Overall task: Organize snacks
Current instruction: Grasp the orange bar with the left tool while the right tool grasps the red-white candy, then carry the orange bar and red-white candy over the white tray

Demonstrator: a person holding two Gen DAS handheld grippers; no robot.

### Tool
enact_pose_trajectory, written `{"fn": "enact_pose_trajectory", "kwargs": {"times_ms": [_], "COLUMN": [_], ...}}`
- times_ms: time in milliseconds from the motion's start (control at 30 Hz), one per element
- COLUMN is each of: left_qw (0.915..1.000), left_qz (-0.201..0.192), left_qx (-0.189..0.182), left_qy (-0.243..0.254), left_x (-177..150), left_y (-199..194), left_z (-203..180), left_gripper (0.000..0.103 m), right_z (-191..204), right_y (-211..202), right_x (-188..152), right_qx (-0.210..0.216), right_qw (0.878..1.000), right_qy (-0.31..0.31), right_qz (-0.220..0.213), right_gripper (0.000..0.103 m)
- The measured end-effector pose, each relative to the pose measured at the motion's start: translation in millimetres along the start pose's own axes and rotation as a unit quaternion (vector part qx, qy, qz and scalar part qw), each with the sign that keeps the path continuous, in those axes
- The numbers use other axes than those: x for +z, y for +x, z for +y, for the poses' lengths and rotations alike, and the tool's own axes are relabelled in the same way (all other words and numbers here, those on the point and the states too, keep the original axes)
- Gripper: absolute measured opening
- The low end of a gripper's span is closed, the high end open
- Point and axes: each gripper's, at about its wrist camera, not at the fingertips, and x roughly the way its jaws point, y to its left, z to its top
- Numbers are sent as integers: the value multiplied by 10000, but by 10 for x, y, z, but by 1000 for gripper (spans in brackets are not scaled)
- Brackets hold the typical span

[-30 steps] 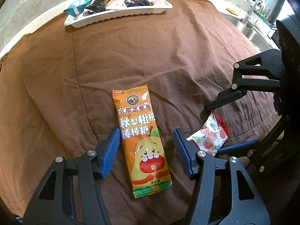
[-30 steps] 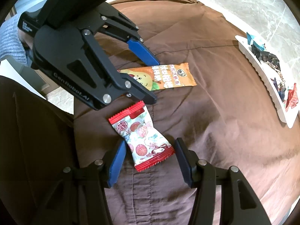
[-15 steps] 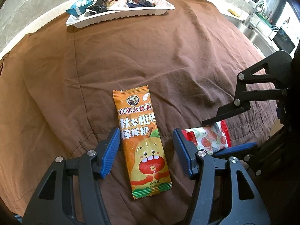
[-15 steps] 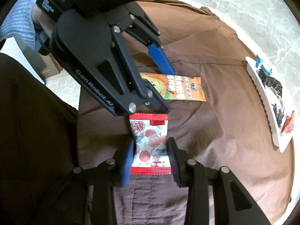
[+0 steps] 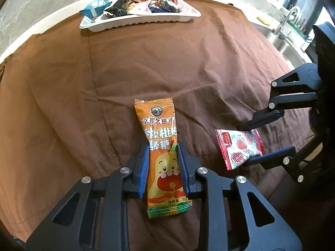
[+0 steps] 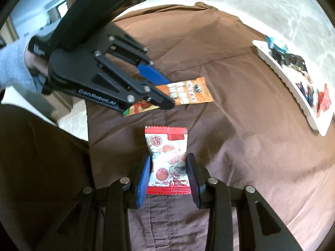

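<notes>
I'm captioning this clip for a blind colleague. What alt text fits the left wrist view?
The left claw has just closed on a long orange candy wrapper lying on a brown cloth. To its right, the right claw grips a red-and-white candy packet; a white tray of snacks sits beyond.

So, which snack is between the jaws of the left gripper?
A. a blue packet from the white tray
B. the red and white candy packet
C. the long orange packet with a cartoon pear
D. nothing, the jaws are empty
C: in the left wrist view the left gripper has its blue pads closed on both sides of the orange pear packet, while the right gripper holds the red and white candy packet.
</notes>
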Motion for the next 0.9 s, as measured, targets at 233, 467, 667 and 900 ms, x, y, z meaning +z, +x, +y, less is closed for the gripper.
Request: {"fn": "enact_pose_trajectory", "kwargs": {"times_ms": [233, 467, 667, 900], "left_qw": [9998, 9991, 9984, 9976], "left_qz": [-146, -261, -380, -548], "left_qx": [-84, -201, -260, -298], "left_qy": [-95, -255, -324, -310], "left_x": [101, 268, 464, 834], "left_y": [-91, -137, -184, -219], "left_z": [68, 162, 238, 346], "left_gripper": [23, 23, 23, 23], "right_z": [-192, -403, -611, -990], "right_y": [-77, -186, -276, -479], "right_x": [10, 52, 87, 100], "right_qx": [250, 332, 346, 265], "right_qw": [9974, 9919, 9870, 9777], "right_qy": [643, 1140, 1451, 1915], "right_qz": [-195, -458, -599, -821], "right_gripper": [37, 37, 37, 37]}}
